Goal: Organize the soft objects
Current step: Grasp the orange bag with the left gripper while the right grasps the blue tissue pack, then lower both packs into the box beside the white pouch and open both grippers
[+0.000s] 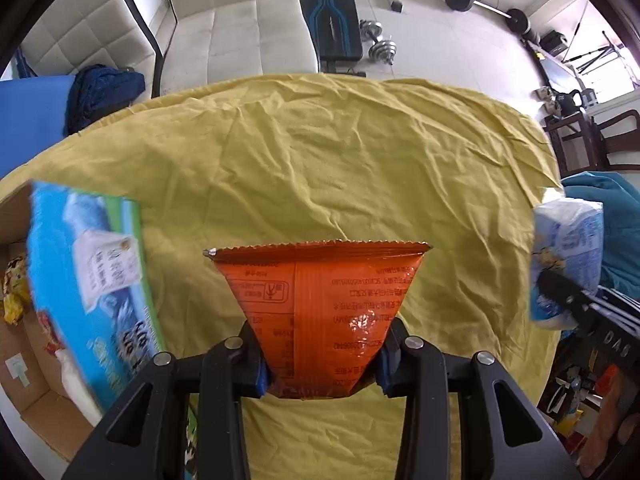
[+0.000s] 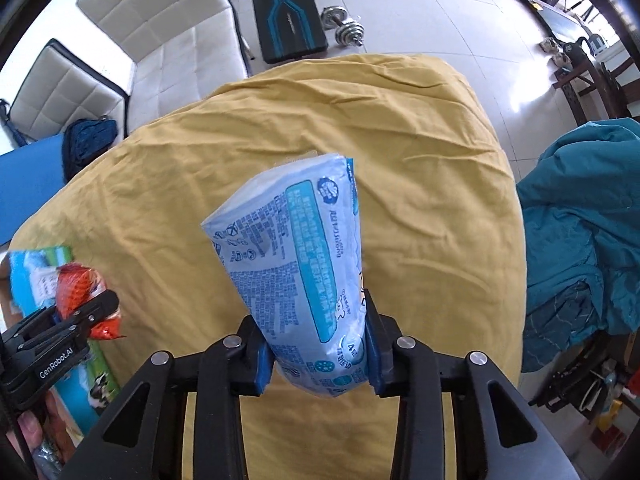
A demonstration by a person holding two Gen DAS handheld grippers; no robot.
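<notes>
My left gripper [image 1: 322, 376] is shut on an orange snack packet [image 1: 320, 304] and holds it above the yellow cloth [image 1: 320, 160]. My right gripper [image 2: 318, 364] is shut on a light blue tissue pack [image 2: 296, 272] and holds it upright above the same cloth [image 2: 400, 140]. The tissue pack also shows in the left wrist view [image 1: 566, 256] at the far right, and the orange packet in the right wrist view [image 2: 86, 300] at the far left. A cardboard box [image 1: 36, 392] with a blue-green flap [image 1: 92, 280] stands at the left, with soft packets inside.
A teal blanket [image 2: 580, 232] lies to the right of the cloth. A blue mat [image 1: 32, 112] and dark blue bundle [image 1: 100, 92] sit at the back left. A white sofa [image 1: 240, 28], a weight bench [image 1: 332, 12] and dumbbells [image 1: 380, 42] stand beyond.
</notes>
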